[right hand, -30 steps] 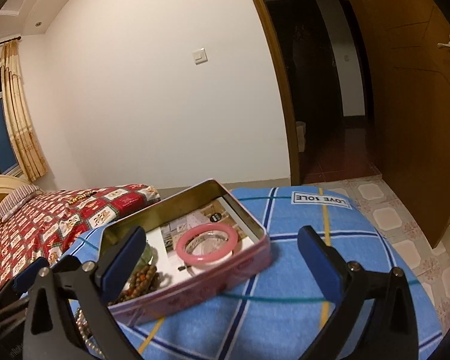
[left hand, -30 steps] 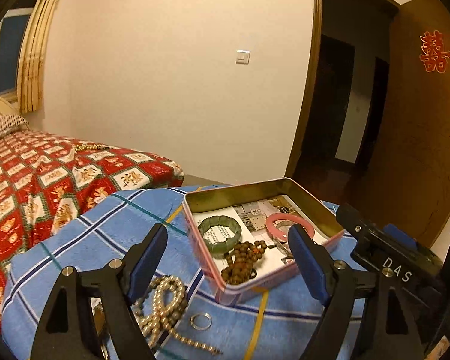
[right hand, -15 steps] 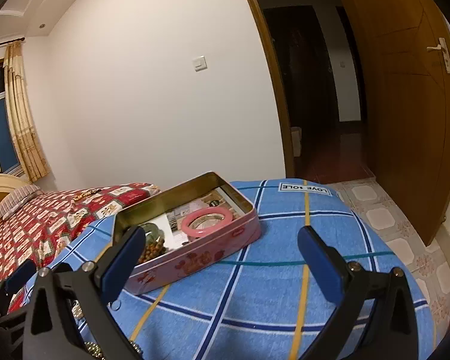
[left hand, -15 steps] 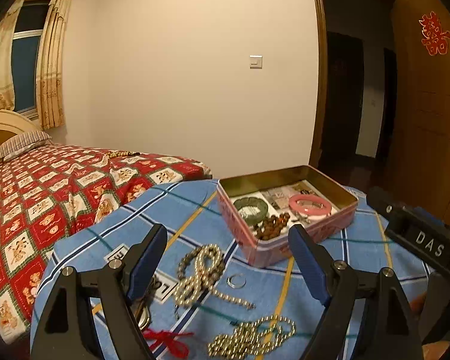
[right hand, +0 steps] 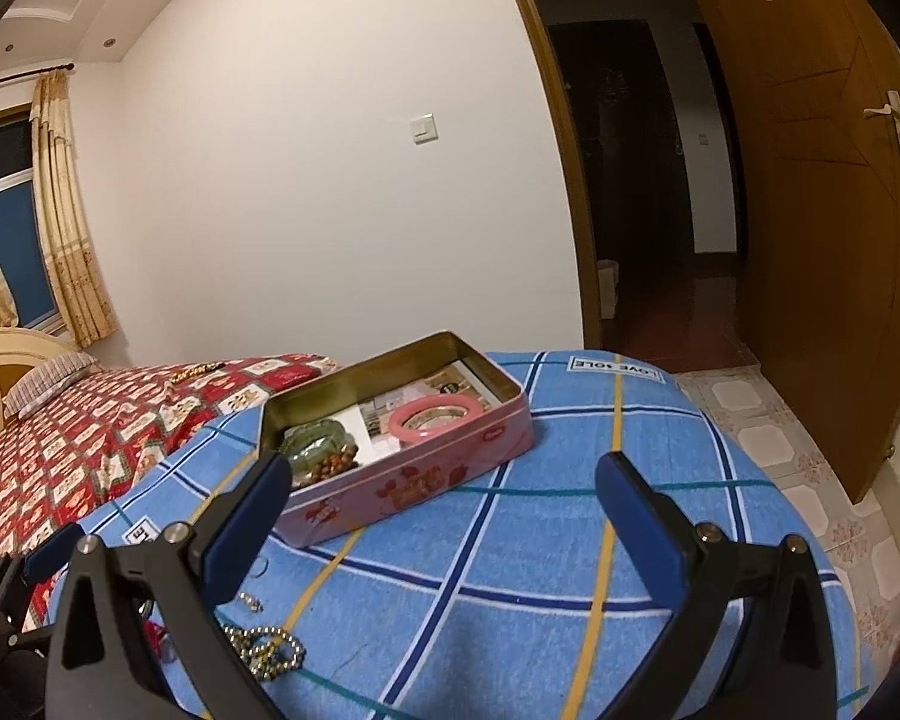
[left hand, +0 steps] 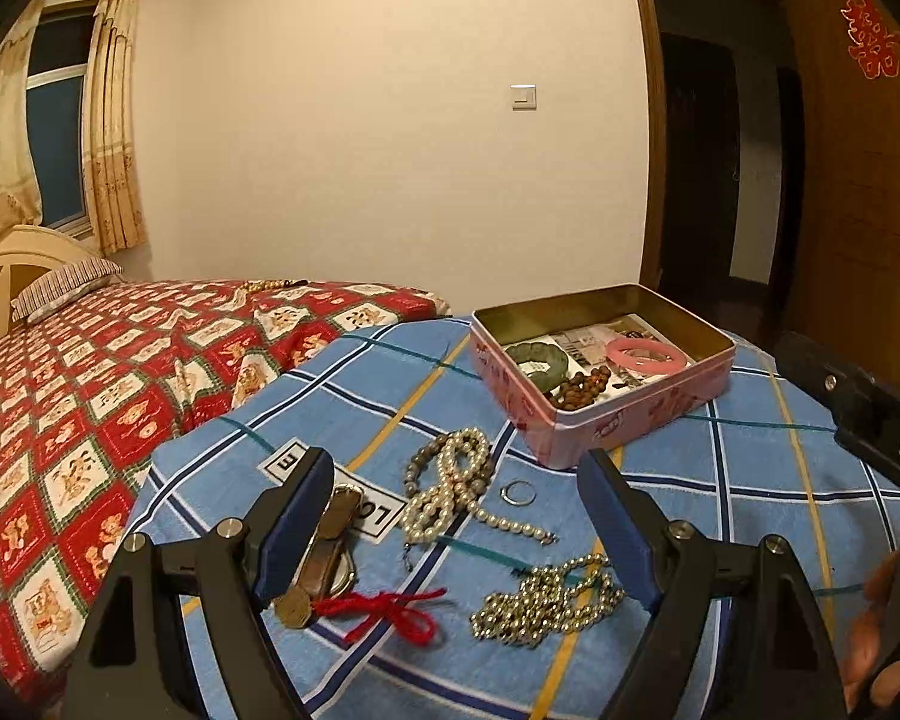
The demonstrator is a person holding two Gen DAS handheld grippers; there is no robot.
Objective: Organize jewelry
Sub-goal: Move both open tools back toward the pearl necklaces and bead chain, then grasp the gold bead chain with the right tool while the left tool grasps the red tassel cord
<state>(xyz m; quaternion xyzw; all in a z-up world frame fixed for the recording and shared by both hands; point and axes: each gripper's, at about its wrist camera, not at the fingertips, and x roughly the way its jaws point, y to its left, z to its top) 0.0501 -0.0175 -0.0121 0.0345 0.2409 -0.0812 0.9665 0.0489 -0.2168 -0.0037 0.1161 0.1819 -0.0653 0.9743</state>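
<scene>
Jewelry lies in two groups on the table [left hand: 750,450], which is covered by a blue plaid cloth: some in a tin, the rest loose on the cloth in front of it.

The one container is a pink tin [left hand: 606,414] with a gold-coloured inside, its top uncovered. Three pieces sit in it: one green bangle [left hand: 537,360] at its left end, one brown bead bracelet [left hand: 582,389] just beside the bangle toward the near wall, and one pink bangle [left hand: 647,354] toward the right end. They rest on printed paper lining the bottom. From the right wrist view the same tin [right hand: 402,480] shows the pink bangle [right hand: 435,417] and green bangle [right hand: 315,444] well apart.

Loose on the cloth are five things: one pearl necklace [left hand: 450,489] in a looped heap, one small silver ring [left hand: 518,492] just beside it and near the tin, one strand of gold-coloured beads [left hand: 546,603], one red cord [left hand: 393,612] tied in a bow, and one metal clasp-like piece [left hand: 324,552] partly hidden behind a finger.

Left tongs [left hand: 456,531] are spread wide above the loose pieces, gripping nothing. Right tongs [right hand: 444,507] are likewise spread wide, over bare cloth near the tin.

A bed [left hand: 90,396] with a red patterned cover stands to the left.
</scene>
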